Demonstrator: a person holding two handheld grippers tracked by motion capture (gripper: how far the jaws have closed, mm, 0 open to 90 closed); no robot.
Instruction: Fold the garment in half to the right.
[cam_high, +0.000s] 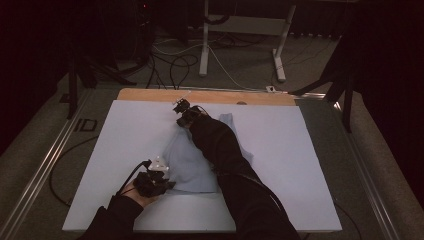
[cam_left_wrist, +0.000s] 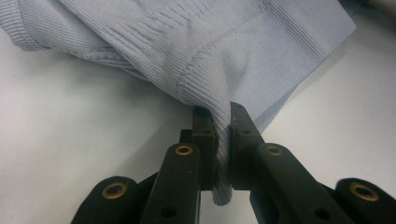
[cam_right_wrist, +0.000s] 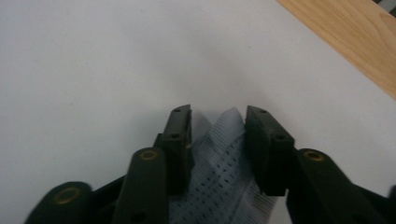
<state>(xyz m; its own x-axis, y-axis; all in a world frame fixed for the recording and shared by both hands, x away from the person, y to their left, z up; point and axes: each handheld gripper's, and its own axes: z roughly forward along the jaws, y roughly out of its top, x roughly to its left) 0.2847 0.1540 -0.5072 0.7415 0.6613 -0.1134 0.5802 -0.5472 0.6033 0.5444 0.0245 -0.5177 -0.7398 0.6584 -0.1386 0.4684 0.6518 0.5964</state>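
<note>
A light blue ribbed garment (cam_high: 192, 165) lies crumpled on the white board (cam_high: 300, 150). At the near left, my left gripper (cam_high: 165, 184) is shut on the garment's hem. In the left gripper view the cloth (cam_left_wrist: 187, 42) is pinched tight in the left gripper (cam_left_wrist: 222, 114) and drapes away from it. My right gripper (cam_high: 180, 107) reaches to the garment's far end, with a dark sleeve lying across the cloth. In the right gripper view a corner of mesh-textured fabric (cam_right_wrist: 219, 177) lies inside the right gripper (cam_right_wrist: 218, 114), whose jaws stand apart around it.
A wooden strip (cam_high: 210, 96) runs along the board's far edge and shows in the right gripper view as wood (cam_right_wrist: 355, 37) at upper right. Beyond the table are cables and white stand legs (cam_high: 205, 50) on the carpet. Metal rails flank the table.
</note>
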